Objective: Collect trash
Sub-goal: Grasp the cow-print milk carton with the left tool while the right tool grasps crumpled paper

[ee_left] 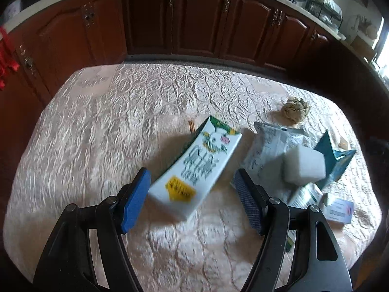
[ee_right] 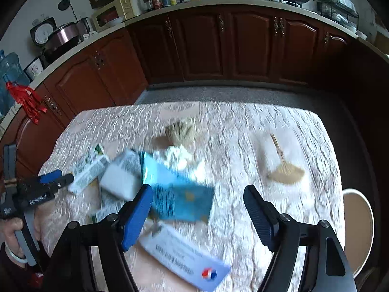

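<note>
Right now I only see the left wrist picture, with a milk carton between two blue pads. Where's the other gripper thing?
Observer: The right gripper hangs open above a blue packet, grasping nothing.
Operator: Any trash hidden from me?
Observer: Yes, a crumpled white tissue lies just behind that packet.
Operator: Anything off to the far right?
Observer: A round tan seat-like thing, partly cut off; I cannot tell what it is.
</note>
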### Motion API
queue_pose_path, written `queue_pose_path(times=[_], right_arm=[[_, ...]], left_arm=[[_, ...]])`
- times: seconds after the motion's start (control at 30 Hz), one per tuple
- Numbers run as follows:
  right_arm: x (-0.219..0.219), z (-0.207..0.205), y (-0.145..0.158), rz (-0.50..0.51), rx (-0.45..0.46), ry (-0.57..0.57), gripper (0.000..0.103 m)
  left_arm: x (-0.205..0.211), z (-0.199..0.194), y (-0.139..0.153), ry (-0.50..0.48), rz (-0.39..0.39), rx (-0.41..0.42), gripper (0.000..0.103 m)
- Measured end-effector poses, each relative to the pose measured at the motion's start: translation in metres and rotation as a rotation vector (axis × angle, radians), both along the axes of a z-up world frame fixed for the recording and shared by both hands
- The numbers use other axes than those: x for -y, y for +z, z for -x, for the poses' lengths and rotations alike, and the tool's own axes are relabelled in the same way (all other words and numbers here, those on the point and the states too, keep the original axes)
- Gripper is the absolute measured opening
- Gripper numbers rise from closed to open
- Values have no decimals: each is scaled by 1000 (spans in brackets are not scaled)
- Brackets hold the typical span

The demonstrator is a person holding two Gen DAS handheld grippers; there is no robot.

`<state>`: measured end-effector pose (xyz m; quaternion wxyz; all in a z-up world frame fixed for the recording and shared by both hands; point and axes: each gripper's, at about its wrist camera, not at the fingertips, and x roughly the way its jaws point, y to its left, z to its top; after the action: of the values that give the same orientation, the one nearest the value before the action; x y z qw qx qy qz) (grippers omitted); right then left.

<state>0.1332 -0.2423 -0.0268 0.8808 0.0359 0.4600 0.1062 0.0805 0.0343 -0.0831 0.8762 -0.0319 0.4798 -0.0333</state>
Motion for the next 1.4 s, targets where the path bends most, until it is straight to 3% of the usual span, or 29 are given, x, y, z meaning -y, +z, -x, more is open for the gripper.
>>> queue_pose_path(times=[0.27, 0.5, 0.67, 0.83, 0.9, 0.97, 1.07, 1.23, 1.4], right_arm=[[-28, -78, -24, -35, -86, 23, 76], [-54, -125, -58, 20, -146, 50, 76], [-59, -143, -80, 28, -183, 32, 76], [-62, -149, -85, 31, -173, 54, 74], [-63, -150, -85, 20, -167, 62, 54], [-62, -152, -86, 7, -167, 67, 46], [-62, -148, -84, -7, -141, 79, 38], [-53, -129, -67, -43, -94, 94, 36], [-41, -103, -41, -94, -38, 105, 36]], left_arm=[[3, -30, -16, -37, -65, -36, 71], [6, -44, -20, -83, -55, -43, 71], [4, -46, -23, -98, 4, -93, 71], [4, -33, -21, -133, -29, -105, 71], [3, -33, -21, -137, -31, -105, 71], [0, -36, -25, -119, -54, -116, 71], [-6, -42, -31, -99, -17, -128, 71], [-2, -45, -39, -88, -8, -138, 61], [0, -36, -22, -70, 6, -95, 56]])
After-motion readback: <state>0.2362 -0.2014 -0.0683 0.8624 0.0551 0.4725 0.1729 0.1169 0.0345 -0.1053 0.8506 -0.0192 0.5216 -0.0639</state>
